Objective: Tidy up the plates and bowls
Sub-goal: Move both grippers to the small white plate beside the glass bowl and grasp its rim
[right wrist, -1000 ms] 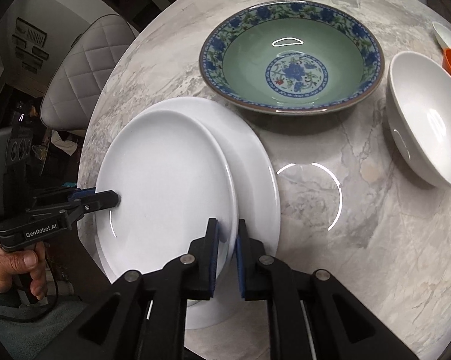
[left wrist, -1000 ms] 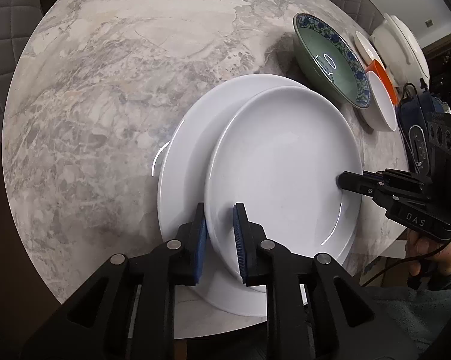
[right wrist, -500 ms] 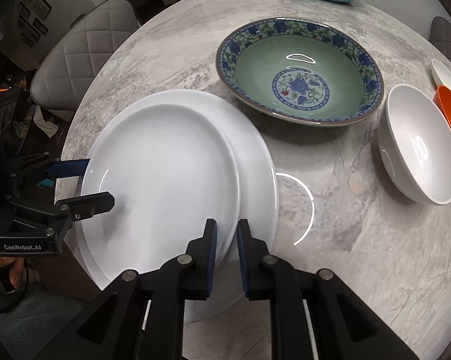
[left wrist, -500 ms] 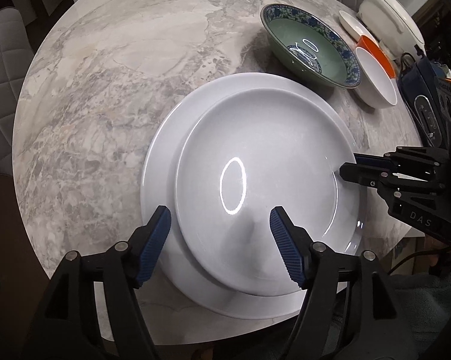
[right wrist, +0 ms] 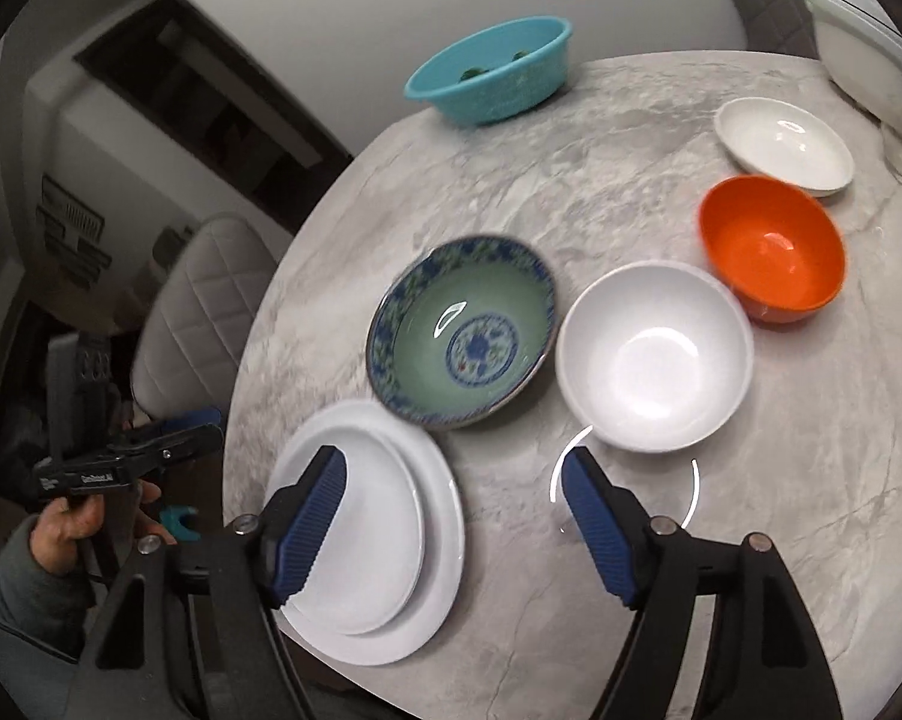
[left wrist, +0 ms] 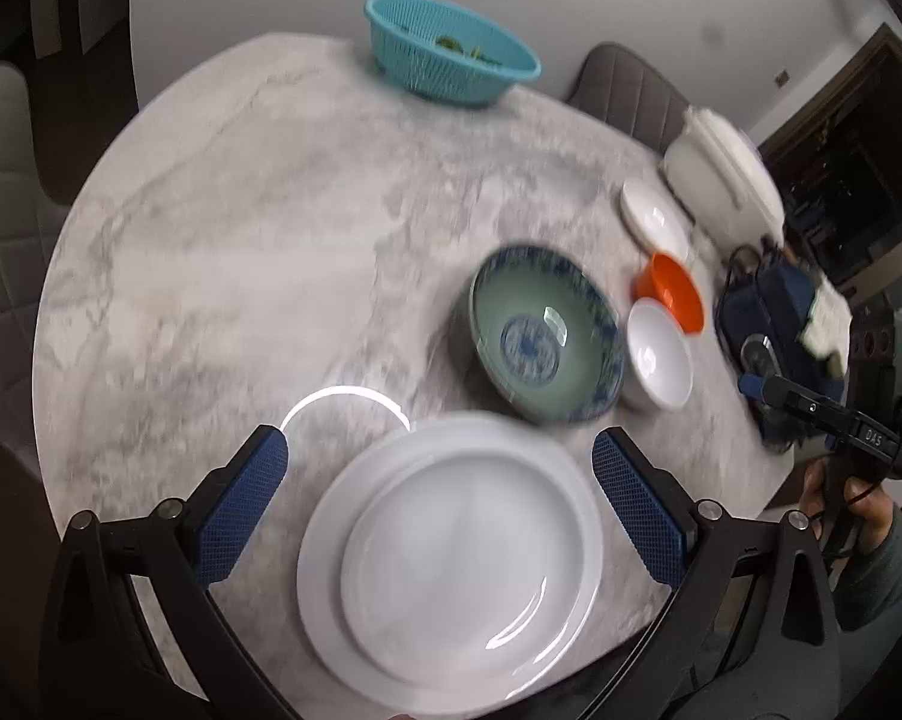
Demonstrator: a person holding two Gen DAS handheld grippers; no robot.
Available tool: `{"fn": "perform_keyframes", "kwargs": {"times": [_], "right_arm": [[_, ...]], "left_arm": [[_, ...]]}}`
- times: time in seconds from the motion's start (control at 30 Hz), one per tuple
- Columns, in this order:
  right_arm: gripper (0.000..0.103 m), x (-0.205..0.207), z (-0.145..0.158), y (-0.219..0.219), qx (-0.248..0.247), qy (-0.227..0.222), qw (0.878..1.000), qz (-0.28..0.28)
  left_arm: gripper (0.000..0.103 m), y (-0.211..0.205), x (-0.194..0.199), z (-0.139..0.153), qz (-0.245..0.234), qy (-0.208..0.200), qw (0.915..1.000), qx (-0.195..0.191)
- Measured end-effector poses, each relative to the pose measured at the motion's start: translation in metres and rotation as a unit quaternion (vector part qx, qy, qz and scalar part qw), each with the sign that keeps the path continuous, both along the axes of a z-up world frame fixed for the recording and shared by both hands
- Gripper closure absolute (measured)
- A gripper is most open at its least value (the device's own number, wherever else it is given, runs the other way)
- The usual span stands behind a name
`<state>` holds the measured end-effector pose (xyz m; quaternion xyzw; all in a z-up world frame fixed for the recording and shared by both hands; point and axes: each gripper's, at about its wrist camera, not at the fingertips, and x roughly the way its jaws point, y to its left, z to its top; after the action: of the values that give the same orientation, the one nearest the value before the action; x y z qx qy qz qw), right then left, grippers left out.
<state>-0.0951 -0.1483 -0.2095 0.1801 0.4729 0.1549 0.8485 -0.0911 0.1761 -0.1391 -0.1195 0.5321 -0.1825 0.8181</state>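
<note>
Lying flat, face-up — stacked white plates (left wrist: 451,552)

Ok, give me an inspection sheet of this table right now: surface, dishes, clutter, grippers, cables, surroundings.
Surface: round marble table, bare between dishes.
Job's things: small white plate stacked on large white plate; patterned green bowl, white bowl, orange bowl and white saucer apart.
Clutter: teal basket; white lidded pot; dark blue device.
Grippers: left gripper and right gripper open, jaws just opened, empty, above the plates.
Cables: black cable by the device.
Surroundings: quilted chairs, wall.
</note>
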Motion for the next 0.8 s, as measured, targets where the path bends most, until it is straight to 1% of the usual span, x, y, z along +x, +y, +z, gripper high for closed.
{"fn": "perform_keyframes", "kwargs": {"times": [0.03,0.07,0.13,0.17,0.2,0.27,0.3,0.37,0.47,0.5,0.53,0.6,0.67,0.7,0.77,0.8], "right_arm": [[0.021,0.004,0.010,-0.019,0.008,-0.011,1.000,-0.020],[0.021,0.010,0.021,-0.039,0.013,-0.026,0.999,-0.041],[0.018,0.025,0.038,-0.083,0.016,-0.048,0.995,-0.088],[0.018,0.036,0.044,-0.104,0.011,-0.050,0.992,-0.113],[0.018,0.047,0.047,-0.125,0.003,-0.046,0.989,-0.140],[0.018,0.071,0.046,-0.163,0.011,-0.038,0.983,-0.180],[0.020,0.083,0.044,-0.179,0.017,-0.037,0.980,-0.195],[0.026,0.103,0.035,-0.206,0.007,-0.019,0.973,-0.230],[0.035,0.132,0.010,-0.239,-0.004,0.027,0.961,-0.274],[0.040,0.141,0.000,-0.245,-0.005,0.041,0.958,-0.283],[0.045,0.148,-0.009,-0.251,-0.001,0.048,0.956,-0.289],[0.048,0.159,-0.026,-0.258,0.004,0.064,0.952,-0.298],[0.052,0.168,-0.038,-0.264,0.012,0.070,0.952,-0.296],[0.053,0.173,-0.043,-0.265,0.008,0.073,0.953,-0.294],[0.053,0.179,-0.048,-0.269,0.010,0.072,0.953,-0.293],[0.053,0.182,-0.049,-0.271,0.006,0.073,0.953,-0.293]], "left_arm": [[0.000,-0.004,0.013,0.012,0.004,-0.016,0.9998,-0.007],[0.000,-0.010,0.030,0.021,0.002,-0.018,0.9998,-0.012],[0.000,-0.028,0.071,0.033,-0.012,0.006,0.9998,-0.017],[0.001,-0.040,0.093,0.036,-0.018,0.015,0.9995,-0.022],[0.001,-0.053,0.115,0.039,-0.022,0.020,0.9994,-0.020],[0.001,-0.085,0.160,0.043,-0.021,0.014,0.9996,-0.008],[0.001,-0.105,0.182,0.044,-0.034,0.006,0.9994,-0.008],[0.001,-0.154,0.225,0.042,-0.073,0.001,0.9973,0.003],[0.001,-0.230,0.277,0.024,-0.125,0.000,0.9920,0.017],[0.001,-0.256,0.292,0.016,-0.146,0.003,0.9890,0.024],[0.001,-0.279,0.305,0.006,-0.162,0.008,0.9862,0.032],[0.002,-0.319,0.322,-0.017,-0.185,0.016,0.9814,0.048],[0.002,-0.352,0.335,-0.040,-0.213,0.031,0.9750,0.056],[0.004,-0.365,0.337,-0.054,-0.225,0.043,0.9718,0.056],[0.008,-0.384,0.346,-0.072,-0.239,0.055,0.9673,0.063],[0.012,-0.391,0.346,-0.080,-0.246,0.060,0.9653,0.065]]}}
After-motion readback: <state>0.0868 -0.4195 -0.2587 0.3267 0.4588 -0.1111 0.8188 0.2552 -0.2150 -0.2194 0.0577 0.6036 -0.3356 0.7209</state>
